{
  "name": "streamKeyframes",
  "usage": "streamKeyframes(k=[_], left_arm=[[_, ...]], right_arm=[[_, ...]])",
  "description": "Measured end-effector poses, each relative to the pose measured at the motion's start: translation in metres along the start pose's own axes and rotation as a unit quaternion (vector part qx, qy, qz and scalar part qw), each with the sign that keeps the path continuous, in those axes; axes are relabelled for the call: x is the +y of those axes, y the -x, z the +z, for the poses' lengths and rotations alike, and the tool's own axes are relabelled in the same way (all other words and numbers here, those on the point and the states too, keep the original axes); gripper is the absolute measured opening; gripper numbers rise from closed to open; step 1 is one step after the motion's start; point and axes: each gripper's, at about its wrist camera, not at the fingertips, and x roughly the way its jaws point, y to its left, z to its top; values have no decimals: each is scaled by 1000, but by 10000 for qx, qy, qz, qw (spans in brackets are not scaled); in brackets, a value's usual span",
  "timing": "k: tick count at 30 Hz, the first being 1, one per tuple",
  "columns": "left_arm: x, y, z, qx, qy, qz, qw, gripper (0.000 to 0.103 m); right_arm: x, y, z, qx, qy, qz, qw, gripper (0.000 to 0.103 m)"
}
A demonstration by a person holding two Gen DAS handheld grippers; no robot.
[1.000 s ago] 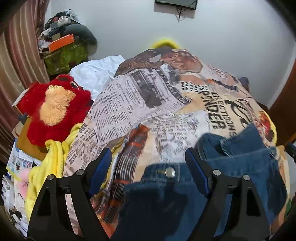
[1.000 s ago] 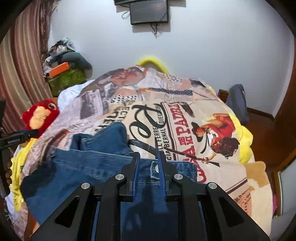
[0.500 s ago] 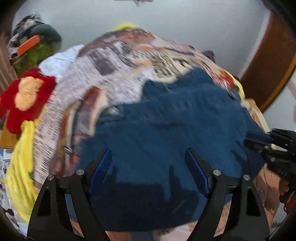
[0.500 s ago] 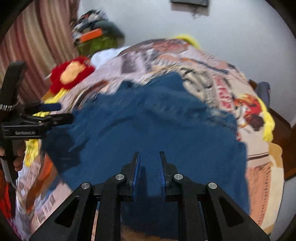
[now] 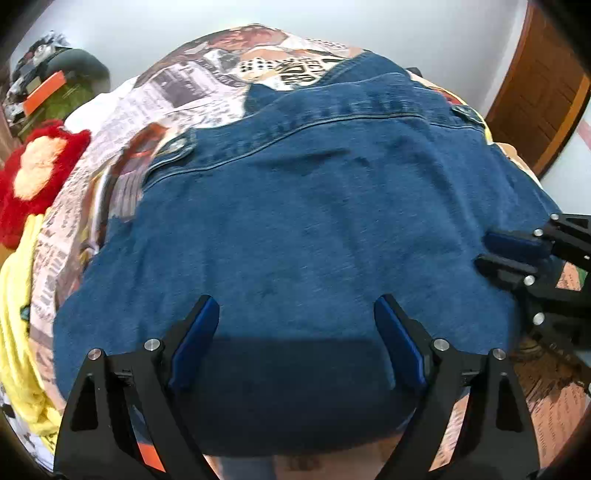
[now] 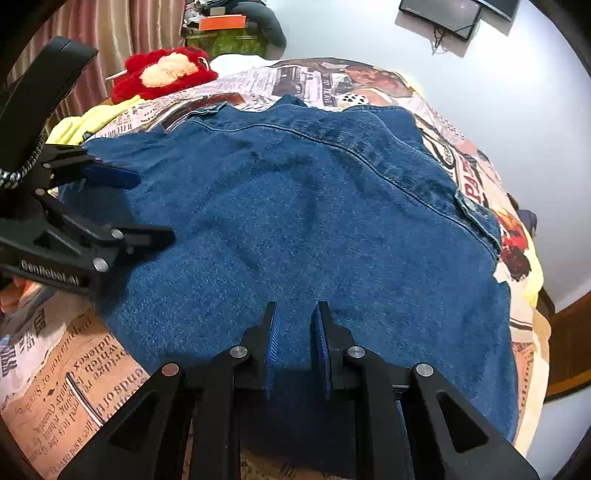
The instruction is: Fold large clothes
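We have just swept the denim jacket down flat across the bed. Above its near hem, our left tool has been opening, empty; our right tool stays nearly together, seemingly still pinching the hem.

A plain white wall fills the top of the frame, with a dark screen mounted at upper right. Striped curtains hang at upper left; a brown wooden door stands at right.
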Motion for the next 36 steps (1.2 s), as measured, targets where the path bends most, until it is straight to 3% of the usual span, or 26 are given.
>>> streamKeyframes(k=[7,11,14,18,20,22,26,30,33,36], left_arm=[[25,14,-13,-110,148,192,9996,88],[33,21,-21,-190,-131,850,9961,88],[45,27,-31,-192,-150,1024,9944,88],[62,38,-37,-242,31,1109,9935,89],[71,43,-41,-250,184,921,9953,90],[79,47,-46,-225,418,851,9952,90],[92,54,-52,-232,593,1248,9901,90],[111,65,-67,-158,921,1458,9849,90],[121,75,-80,-191,1258,1304,9833,90],[126,81,-89,-214,1778,728,9811,90]], right_arm=[[-2,5,-5,30,88,-507,9987,14],[-18,12,-13,46,-229,-374,9990,14],[-31,16,-19,129,-402,-549,9976,14],[-56,27,-32,123,-770,-474,9958,14],[-64,32,-38,147,-849,-704,9938,14],[-73,37,-45,75,-1022,-529,9933,14],[-92,44,-58,124,-1293,-872,9877,14],[-107,45,-73,212,-1504,-893,9844,14],[-113,47,-81,261,-1638,-1105,9799,14],[-117,54,-83,295,-1856,-1134,9756,15]])
